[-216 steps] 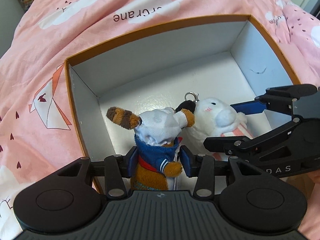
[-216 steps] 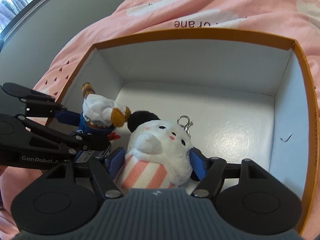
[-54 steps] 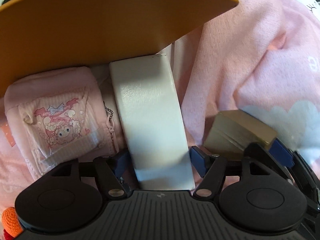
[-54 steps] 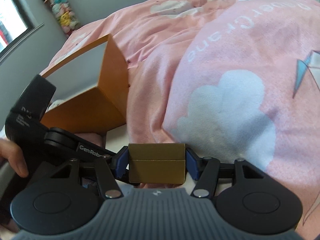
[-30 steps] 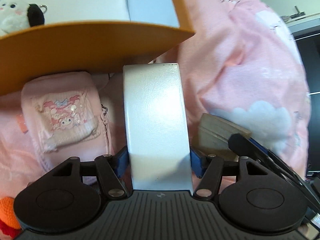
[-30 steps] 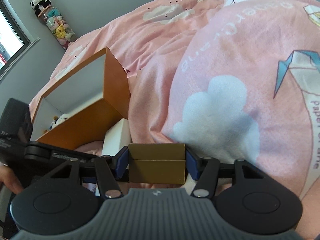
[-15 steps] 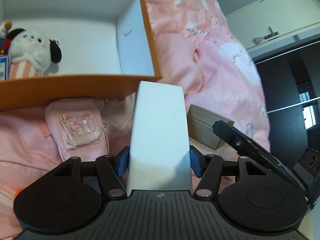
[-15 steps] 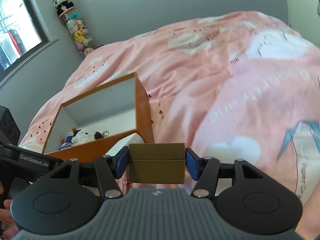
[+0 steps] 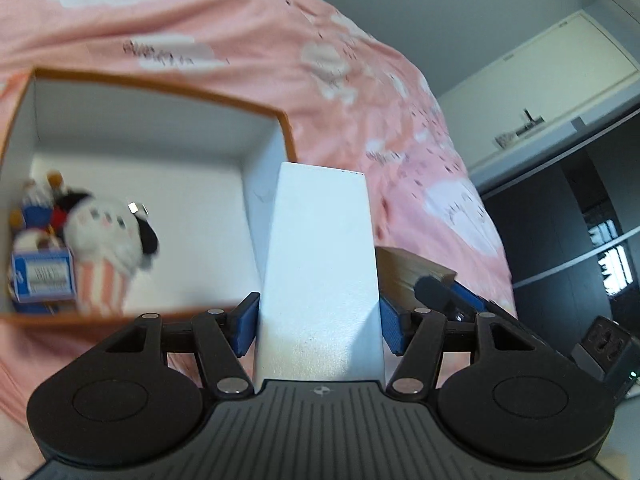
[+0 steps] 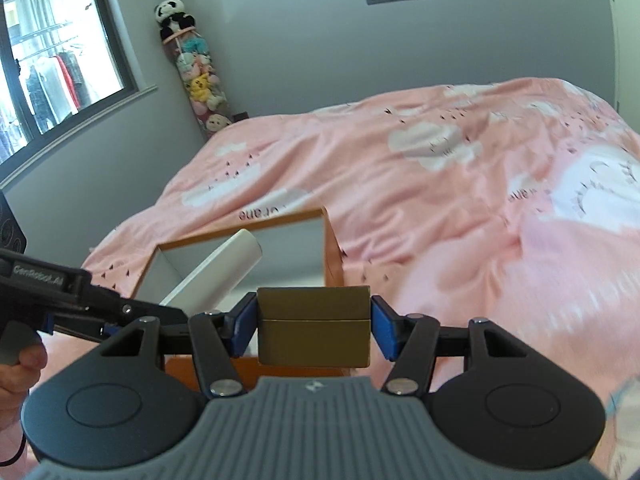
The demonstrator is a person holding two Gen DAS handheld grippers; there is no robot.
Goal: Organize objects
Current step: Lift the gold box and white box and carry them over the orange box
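My left gripper (image 9: 319, 326) is shut on a tall white box (image 9: 320, 264) and holds it in the air near the right wall of the orange storage box (image 9: 288, 128). The white box also shows in the right wrist view (image 10: 218, 272). My right gripper (image 10: 314, 326) is shut on a small gold-brown box (image 10: 313, 324), raised above the orange box (image 10: 332, 256). The gold-brown box also shows in the left wrist view (image 9: 408, 274). Inside the orange box, at its left, lie a white plush dog (image 9: 106, 240) and a plush in blue clothes (image 9: 38, 248).
The orange box rests on a bed with a pink cloud-print duvet (image 10: 460, 184). A tube of plush toys (image 10: 196, 72) stands in the far corner beside a window (image 10: 52, 56). A dark wardrobe (image 9: 560, 216) stands to the right of the bed.
Both grippers have risen with their boxes and tilted up. The orange box's inside has come into fuller view, and the pink pouch under the left gripper has dropped out of sight.
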